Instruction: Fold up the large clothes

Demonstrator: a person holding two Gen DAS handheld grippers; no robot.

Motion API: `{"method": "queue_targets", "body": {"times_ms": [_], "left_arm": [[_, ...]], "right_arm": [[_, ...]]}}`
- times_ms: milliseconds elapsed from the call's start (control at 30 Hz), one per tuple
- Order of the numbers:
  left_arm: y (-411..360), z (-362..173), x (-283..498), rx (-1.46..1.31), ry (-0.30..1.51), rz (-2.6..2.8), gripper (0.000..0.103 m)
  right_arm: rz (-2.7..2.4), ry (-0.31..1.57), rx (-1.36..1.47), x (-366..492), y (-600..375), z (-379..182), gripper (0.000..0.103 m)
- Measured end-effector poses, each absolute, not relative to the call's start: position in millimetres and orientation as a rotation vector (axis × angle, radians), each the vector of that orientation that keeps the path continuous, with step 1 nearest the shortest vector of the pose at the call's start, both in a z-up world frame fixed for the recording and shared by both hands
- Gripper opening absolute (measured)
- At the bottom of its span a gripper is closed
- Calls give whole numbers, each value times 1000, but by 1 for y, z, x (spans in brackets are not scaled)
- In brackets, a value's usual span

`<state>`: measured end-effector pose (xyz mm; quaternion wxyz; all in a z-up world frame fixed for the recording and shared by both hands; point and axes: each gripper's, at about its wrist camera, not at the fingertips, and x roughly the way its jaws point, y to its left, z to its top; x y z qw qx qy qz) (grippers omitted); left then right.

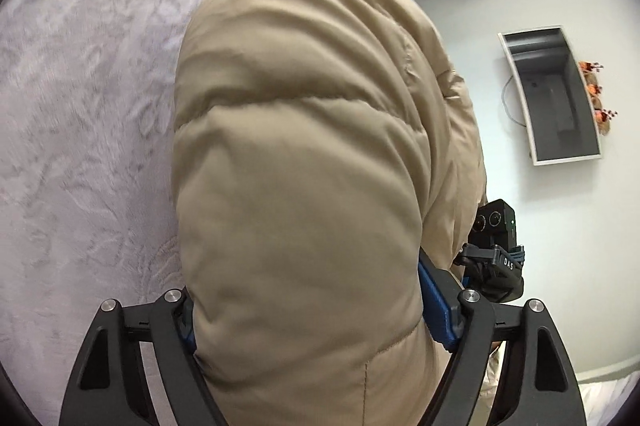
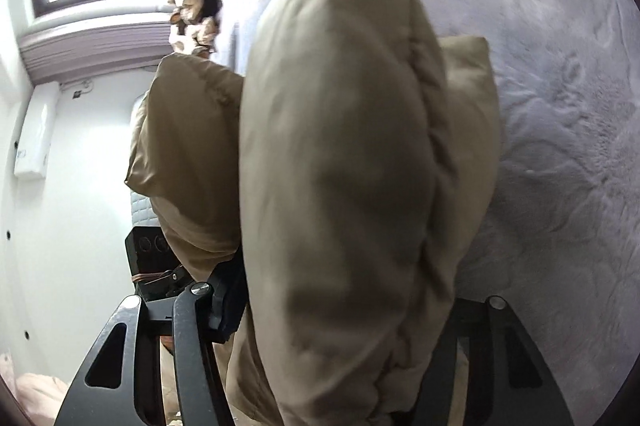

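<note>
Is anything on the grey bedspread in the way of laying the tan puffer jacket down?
Nothing visible: the bedspread beside the puffer jacket looks bare in both wrist views. The jacket itself hides the area right below it, so that part cannot be checked.

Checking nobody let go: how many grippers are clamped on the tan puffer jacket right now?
2. The left gripper pinches a puffy fold of the jacket low in its own view; the right gripper squeezes another fold, beside the first.

Puffy jacket (image 1: 304, 154) blocks ahead — bare blanket (image 1: 88, 98) (left side) passable.
</note>
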<state>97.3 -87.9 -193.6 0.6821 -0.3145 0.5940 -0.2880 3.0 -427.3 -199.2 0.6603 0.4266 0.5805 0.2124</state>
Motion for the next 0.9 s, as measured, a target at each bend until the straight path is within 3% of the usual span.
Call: {"method": "queue_targets", "body": {"times_ms": [267,567,833,900], "left_arm": [[-25,-150,111,-717,1233,-658,82],[87,-140,152,-679,1218,-607,82],[142,-196,179,-708,1268,-487,82],[146,-224,181,-731,1309,-439,89]], "right_arm": [[538,1228,922,12,-372,-157,60],[571,1191,910,45,-255,-160,61],[584,1248,904,85,-178,-206,61],[539,1306,883,91,-171,-228,61]]}}
